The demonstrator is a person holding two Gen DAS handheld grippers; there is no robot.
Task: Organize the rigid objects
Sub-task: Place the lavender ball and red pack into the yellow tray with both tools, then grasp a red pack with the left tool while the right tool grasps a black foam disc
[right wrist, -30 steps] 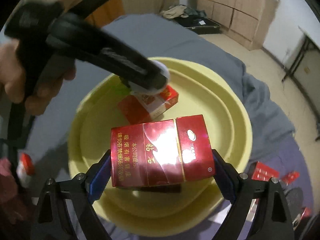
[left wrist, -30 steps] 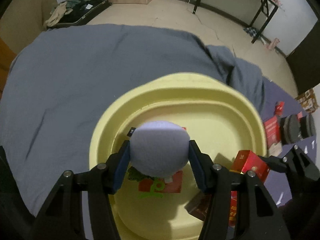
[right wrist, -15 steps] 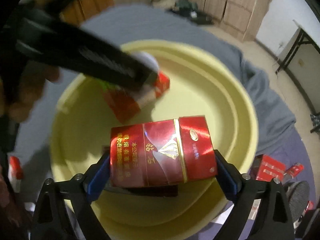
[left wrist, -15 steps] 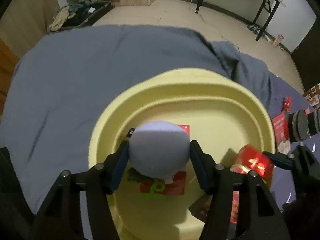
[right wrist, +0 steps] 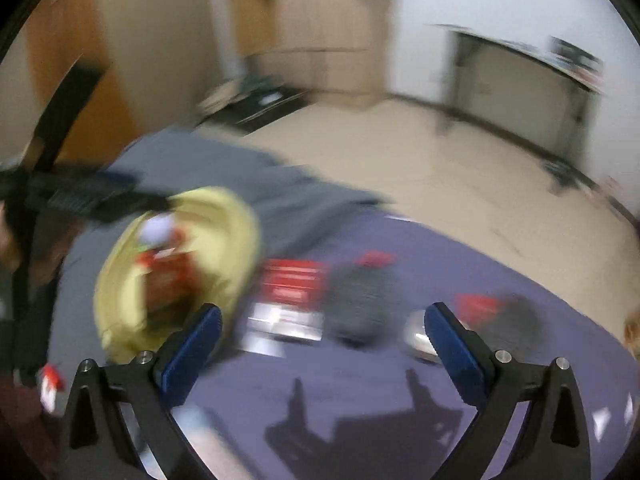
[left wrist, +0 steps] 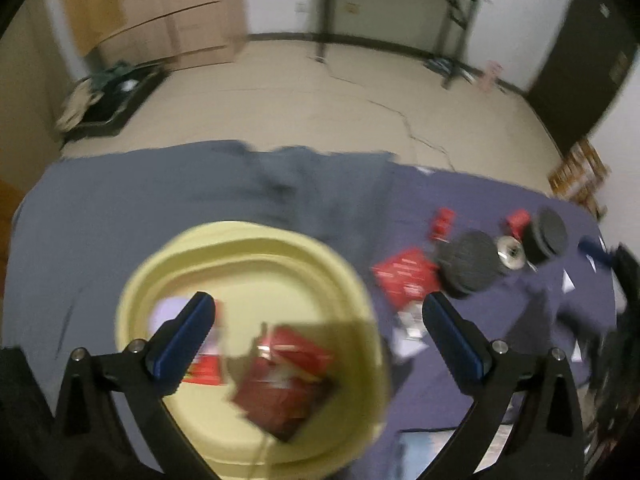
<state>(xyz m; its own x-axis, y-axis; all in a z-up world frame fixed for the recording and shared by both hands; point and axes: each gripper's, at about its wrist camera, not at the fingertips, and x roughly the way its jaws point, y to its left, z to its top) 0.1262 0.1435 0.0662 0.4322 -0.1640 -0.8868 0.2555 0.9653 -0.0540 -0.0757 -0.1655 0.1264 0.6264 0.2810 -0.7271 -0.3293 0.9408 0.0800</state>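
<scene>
A yellow basin sits on the grey-blue bed cover. In it lie a pale lavender round object, a dark red cigarette pack and a red box. My left gripper hangs above the basin's right rim, its jaws opening with nothing between them. My right gripper is open and empty over the purple cover, right of the basin. Ahead of it lie a red pack and a dark round disc. Both views are blurred.
More loose items lie on the purple cover to the right: a second dark disc, a silver round piece and small red boxes. The bed's far edge drops to a tiled floor. A black-legged table stands by the wall.
Both grippers let go: the lavender object and the red pack now lie in the basin. Both grippers rose and swung right, toward the loose items on the purple cover.
</scene>
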